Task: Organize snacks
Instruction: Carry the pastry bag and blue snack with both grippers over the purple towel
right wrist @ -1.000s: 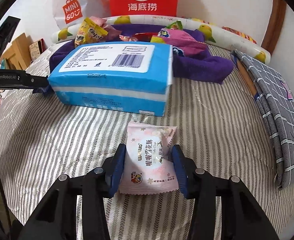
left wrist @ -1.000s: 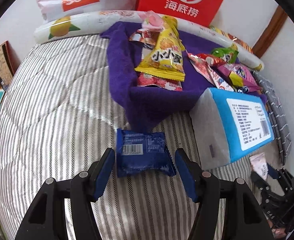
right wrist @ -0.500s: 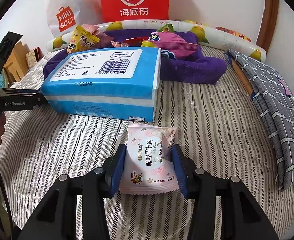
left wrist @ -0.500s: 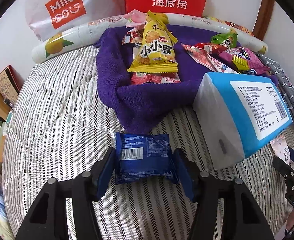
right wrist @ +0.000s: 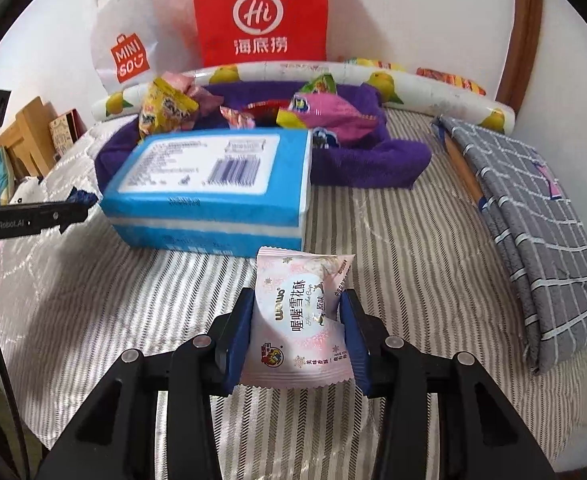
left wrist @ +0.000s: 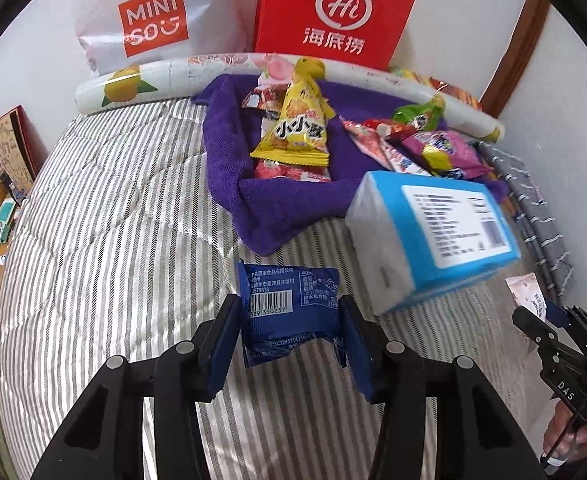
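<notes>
My left gripper (left wrist: 291, 326) is shut on a dark blue snack packet (left wrist: 289, 312) and holds it above the striped bed cover (left wrist: 105, 240). My right gripper (right wrist: 298, 328) is shut on a pale pink snack packet (right wrist: 299, 320), lifted above the cover. That pink packet also shows at the right of the left wrist view (left wrist: 527, 290). A purple towel (left wrist: 229, 164) at the back holds several snack packets, among them a yellow one (left wrist: 299, 128) and a pink-purple one (right wrist: 325, 114). The left gripper's arm (right wrist: 25, 222) shows at the left edge of the right wrist view.
A blue-and-white tissue pack (right wrist: 213, 188) lies in front of the towel. A lemon-print roll (left wrist: 133, 86), a white Miniso bag (left wrist: 149, 20) and a red bag (left wrist: 333, 12) stand by the wall. A folded grey checked cloth (right wrist: 529, 216) lies at the right. Wooden furniture (right wrist: 25, 136) stands left of the bed.
My left gripper has closed onto the blue packet and lifted it from the cover. My right gripper has risen slightly with the pink packet in it.
</notes>
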`<state>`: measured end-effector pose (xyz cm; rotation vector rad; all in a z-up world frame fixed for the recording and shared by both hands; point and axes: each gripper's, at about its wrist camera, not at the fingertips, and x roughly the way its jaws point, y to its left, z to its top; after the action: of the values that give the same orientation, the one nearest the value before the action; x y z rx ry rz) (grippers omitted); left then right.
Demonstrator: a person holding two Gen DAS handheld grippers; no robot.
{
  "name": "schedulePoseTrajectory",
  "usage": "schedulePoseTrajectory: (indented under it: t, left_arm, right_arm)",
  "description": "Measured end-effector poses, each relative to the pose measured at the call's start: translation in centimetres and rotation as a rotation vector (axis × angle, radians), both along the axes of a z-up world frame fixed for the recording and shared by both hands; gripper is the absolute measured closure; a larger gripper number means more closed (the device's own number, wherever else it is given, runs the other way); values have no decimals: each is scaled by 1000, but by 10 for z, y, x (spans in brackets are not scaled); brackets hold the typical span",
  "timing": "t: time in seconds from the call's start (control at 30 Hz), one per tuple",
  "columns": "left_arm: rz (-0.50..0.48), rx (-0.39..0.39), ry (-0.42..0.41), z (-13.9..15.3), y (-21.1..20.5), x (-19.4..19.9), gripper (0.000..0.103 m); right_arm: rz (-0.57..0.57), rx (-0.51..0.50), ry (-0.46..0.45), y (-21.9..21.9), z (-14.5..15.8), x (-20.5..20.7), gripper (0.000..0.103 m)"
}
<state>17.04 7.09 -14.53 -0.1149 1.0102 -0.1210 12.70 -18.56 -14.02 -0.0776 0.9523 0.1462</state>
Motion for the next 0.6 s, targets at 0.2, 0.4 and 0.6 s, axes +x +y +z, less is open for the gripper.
schedulePoseTrajectory:
  t: [0.2, 0.4, 0.6]
  left_arm:
    - [-39, -47, -34, 22, -14, -21, 56]
    - [-78, -79, -78, 48, -30, -37, 56]
    - [-109, -100, -104, 69, -43, -48, 56]
  right_arm:
    - [-20, 2, -39, 1, 28, -9, 60]
    - [-27, 1, -83, 2, 56, -18, 60]
    - [-43, 23, -135, -2, 85, -22, 60]
